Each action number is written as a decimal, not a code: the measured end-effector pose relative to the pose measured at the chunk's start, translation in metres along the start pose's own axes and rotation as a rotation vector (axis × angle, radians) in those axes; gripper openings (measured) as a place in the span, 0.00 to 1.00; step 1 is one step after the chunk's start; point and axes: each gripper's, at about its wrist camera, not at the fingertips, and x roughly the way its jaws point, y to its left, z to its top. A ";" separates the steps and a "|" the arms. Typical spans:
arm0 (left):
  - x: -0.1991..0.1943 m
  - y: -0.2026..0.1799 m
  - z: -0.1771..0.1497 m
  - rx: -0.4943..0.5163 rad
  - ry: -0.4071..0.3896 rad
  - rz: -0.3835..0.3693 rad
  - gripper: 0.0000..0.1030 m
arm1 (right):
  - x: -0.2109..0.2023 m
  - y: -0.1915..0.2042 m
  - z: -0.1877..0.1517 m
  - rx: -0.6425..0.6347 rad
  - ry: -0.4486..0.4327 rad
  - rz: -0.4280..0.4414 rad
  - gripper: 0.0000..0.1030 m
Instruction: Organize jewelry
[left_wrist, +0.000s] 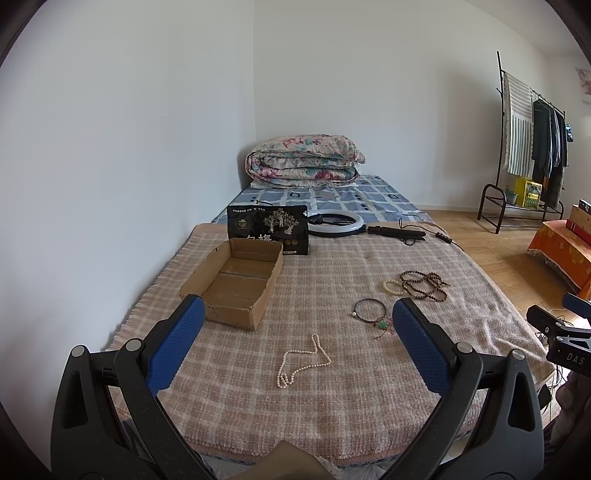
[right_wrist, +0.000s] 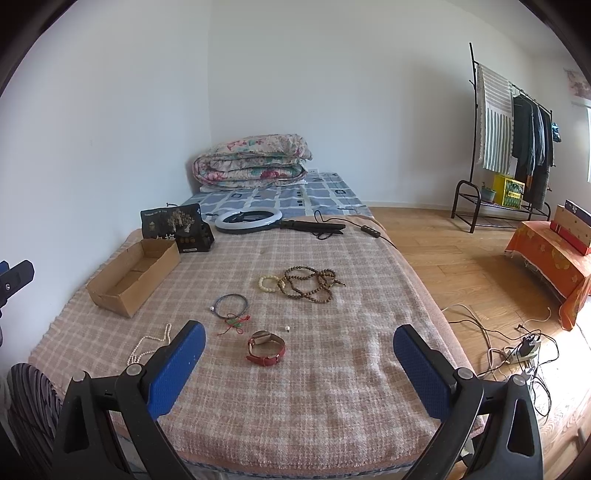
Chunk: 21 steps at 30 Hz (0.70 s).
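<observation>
Jewelry lies on a pink checked blanket. A white pearl necklace lies just ahead of my open, empty left gripper; it also shows in the right wrist view. A dark cord bracelet, a red-green knotted cord, a red watch, a cream bead bracelet and brown prayer beads lie ahead of my open, empty right gripper. An empty cardboard box sits at left.
A black printed box, a ring light with cable, and a folded floral quilt lie further back. A wall runs along the left. A clothes rack, orange-covered bench and floor cables are at right.
</observation>
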 end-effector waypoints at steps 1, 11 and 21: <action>-0.001 0.001 0.000 -0.004 -0.004 0.002 1.00 | 0.000 0.000 0.000 0.000 0.000 0.000 1.00; 0.000 0.001 0.013 0.001 0.009 -0.005 1.00 | 0.001 0.000 0.000 0.002 0.002 -0.001 1.00; 0.022 -0.007 0.009 0.008 0.043 -0.015 1.00 | 0.018 0.000 0.001 0.009 0.025 -0.004 1.00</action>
